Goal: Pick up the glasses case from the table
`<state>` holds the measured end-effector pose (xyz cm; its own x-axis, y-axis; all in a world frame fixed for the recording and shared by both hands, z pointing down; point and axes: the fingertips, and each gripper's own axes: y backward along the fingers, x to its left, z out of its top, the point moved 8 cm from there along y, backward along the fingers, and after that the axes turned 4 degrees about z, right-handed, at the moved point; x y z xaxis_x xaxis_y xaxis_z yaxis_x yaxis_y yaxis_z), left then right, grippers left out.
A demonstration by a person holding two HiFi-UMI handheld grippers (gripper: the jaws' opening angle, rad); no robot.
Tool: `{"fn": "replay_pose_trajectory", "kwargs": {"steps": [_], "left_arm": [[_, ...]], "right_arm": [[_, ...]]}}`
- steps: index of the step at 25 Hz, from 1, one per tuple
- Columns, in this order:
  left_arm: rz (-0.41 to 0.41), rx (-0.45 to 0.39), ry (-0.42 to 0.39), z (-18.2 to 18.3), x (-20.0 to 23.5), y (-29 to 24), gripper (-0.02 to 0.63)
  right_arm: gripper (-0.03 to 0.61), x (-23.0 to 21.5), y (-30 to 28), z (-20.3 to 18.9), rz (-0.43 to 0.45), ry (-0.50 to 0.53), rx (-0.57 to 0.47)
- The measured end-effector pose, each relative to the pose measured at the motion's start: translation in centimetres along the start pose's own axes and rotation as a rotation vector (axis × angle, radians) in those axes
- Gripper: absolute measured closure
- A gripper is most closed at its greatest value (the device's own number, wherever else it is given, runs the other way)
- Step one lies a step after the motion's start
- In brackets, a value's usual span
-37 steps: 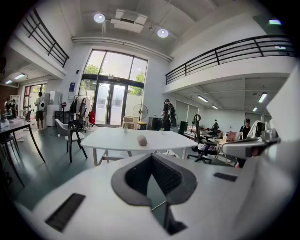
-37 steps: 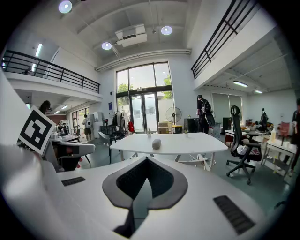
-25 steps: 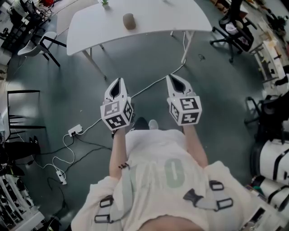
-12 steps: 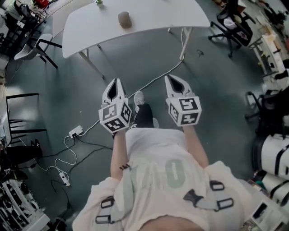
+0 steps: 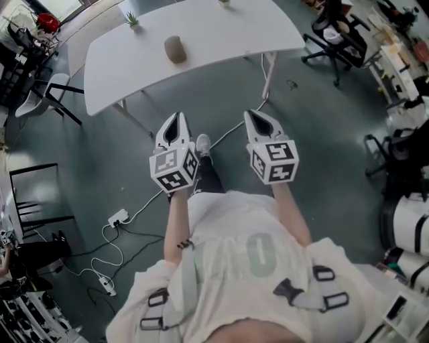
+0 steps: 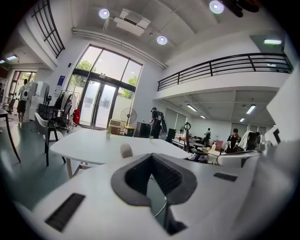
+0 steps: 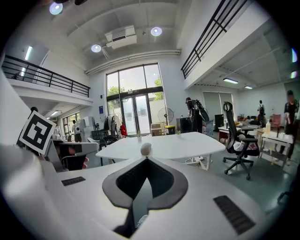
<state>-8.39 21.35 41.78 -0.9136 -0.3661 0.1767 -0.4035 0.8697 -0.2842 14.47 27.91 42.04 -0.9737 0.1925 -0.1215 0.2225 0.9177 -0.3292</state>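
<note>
- The broad white table with rounded corners (image 5: 228,27) lies ahead across bare green floor, well apart from both tools. I judge the step in hand to be the walk-in, with the pick-up not yet begun.
- Near its far left edge stands a little green potted plant (image 5: 132,19), well clear of my target.
- The glasses case, a small rounded grey-brown pouch (image 5: 175,49), lies alone on the top, left of the table's middle.
- My left gripper (image 5: 177,119) has its dark-padded jaws pressed tip to tip with nothing between them. Its own view puts the case just left of the jaw line.
- A thin white cable (image 5: 231,127) trails over the floor between the tools, so I'd watch my footing there.
- My right gripper (image 5: 257,115) is likewise pressed together and empty. Its view sets the case almost straight above the tips, so I'd pick with this one.
- To do it well, I'd approach squarely and spread the jaws before reaching the table edge. Then I'd come in low across the case's narrow width and pinch at its middle so it can't roll away.
- A black wheeled office chair (image 5: 332,33) stands by the table's right end, off my line.
</note>
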Motion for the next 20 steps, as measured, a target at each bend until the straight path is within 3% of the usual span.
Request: {"fn": "replay_pose_trajectory", "kwargs": {"steps": [10,20], "left_arm": [[-0.023,0.034,0.043,3.8,4.7,-10.0,0.611],[0.01,0.099,0.058,7.6,11.1,-20.1,0.611]], "right_arm": [[0.577,-2.0,-11.1,4.5,-0.012,0.025,0.036],[0.577,-3.4,-22.2,9.3,-0.039,-0.009,0.052]]}}
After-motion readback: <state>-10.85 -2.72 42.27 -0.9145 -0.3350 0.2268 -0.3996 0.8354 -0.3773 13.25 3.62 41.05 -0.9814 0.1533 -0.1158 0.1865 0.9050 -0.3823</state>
